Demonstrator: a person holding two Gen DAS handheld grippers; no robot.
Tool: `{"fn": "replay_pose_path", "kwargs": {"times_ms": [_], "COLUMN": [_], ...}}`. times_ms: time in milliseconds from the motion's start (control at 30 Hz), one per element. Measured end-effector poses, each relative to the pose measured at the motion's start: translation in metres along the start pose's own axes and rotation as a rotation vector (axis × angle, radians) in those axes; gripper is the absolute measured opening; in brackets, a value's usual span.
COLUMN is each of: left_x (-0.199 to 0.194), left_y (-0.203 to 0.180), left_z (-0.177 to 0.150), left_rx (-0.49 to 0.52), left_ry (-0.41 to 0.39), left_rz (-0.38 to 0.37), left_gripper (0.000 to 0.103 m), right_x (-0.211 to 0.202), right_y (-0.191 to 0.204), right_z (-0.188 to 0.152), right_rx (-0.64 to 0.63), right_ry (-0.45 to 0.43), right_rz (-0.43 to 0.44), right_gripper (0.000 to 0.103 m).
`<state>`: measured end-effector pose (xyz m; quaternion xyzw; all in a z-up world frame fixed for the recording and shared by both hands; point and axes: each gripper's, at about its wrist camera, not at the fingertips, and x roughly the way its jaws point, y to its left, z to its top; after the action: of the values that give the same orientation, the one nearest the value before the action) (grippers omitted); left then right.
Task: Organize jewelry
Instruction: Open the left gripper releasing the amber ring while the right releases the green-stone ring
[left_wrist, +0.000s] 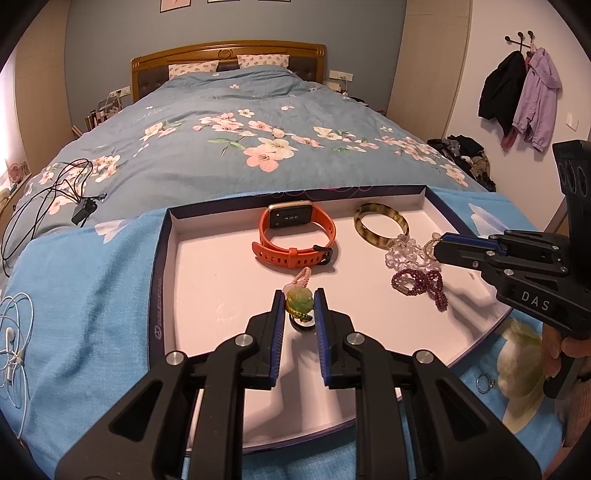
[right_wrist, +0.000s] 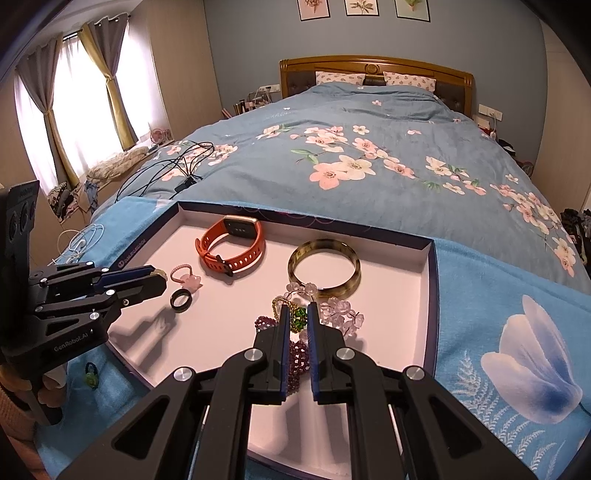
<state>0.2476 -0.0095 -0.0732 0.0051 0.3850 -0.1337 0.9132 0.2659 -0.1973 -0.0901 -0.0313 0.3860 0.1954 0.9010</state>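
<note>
A white-lined box lid (left_wrist: 192, 280) lies on the bed and holds jewelry. My left gripper (left_wrist: 300, 303) is shut on a green jade flower pendant (left_wrist: 300, 301) above a black ring (right_wrist: 181, 298) and a pink charm (right_wrist: 186, 277). My right gripper (right_wrist: 297, 314) is shut on a green and gold bead bracelet (right_wrist: 300, 314) over the clear crystal beads (right_wrist: 340, 312) and the purple bead bracelet (left_wrist: 421, 282). An orange smartwatch (left_wrist: 295, 232) and a tortoiseshell bangle (left_wrist: 381, 223) lie at the back of the lid.
The lid (right_wrist: 430, 258) sits on a light blue floral cloth (right_wrist: 517, 332) over the blue quilt (left_wrist: 258, 122). A silver ring (left_wrist: 484, 383) and a small green ornament (right_wrist: 90, 376) lie on the cloth. Black cables (left_wrist: 55, 192) and white earphones (left_wrist: 14, 347) lie left.
</note>
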Motion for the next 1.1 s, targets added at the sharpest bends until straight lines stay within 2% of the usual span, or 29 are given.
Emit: {"fn": "replay_pose_path", "kwargs": {"times_ms": [333, 400, 533, 600, 733, 900, 1033, 1100], "left_x": [0.007, 0.006, -0.002, -0.011, -0.036, -0.071, -0.092, -0.098], "left_y": [0.002, 0.002, 0.002, 0.003, 0.007, 0.02, 0.028, 0.028], "left_z": [0.001, 0.0, -0.001, -0.002, -0.006, -0.018, -0.036, -0.047], "left_rx": [-0.008, -0.008, -0.002, -0.004, 0.012, 0.014, 0.036, 0.056], "left_ry": [0.016, 0.009, -0.015, -0.035, -0.09, -0.144, -0.149, -0.137], "left_rz": [0.002, 0.004, 0.01, 0.016, 0.029, 0.043, 0.042, 0.034], "left_gripper": [0.017, 0.021, 0.031, 0.036, 0.055, 0.058, 0.066, 0.067], "right_x": [0.004, 0.004, -0.003, -0.011, -0.027, -0.052, -0.073, -0.077], "right_y": [-0.003, -0.004, -0.006, -0.006, -0.005, -0.002, 0.003, 0.008], "right_z": [0.0, 0.001, 0.001, 0.0, -0.004, -0.017, -0.034, -0.044], "right_rx": [0.026, 0.035, 0.049, 0.057, 0.06, 0.06, 0.053, 0.038], "right_ry": [0.009, 0.007, -0.008, -0.024, -0.055, -0.086, -0.107, -0.097], "right_rz": [-0.018, -0.018, -0.019, -0.017, -0.011, 0.003, 0.022, 0.021], "right_gripper": [0.01, 0.011, 0.024, 0.026, 0.032, 0.033, 0.044, 0.045]}}
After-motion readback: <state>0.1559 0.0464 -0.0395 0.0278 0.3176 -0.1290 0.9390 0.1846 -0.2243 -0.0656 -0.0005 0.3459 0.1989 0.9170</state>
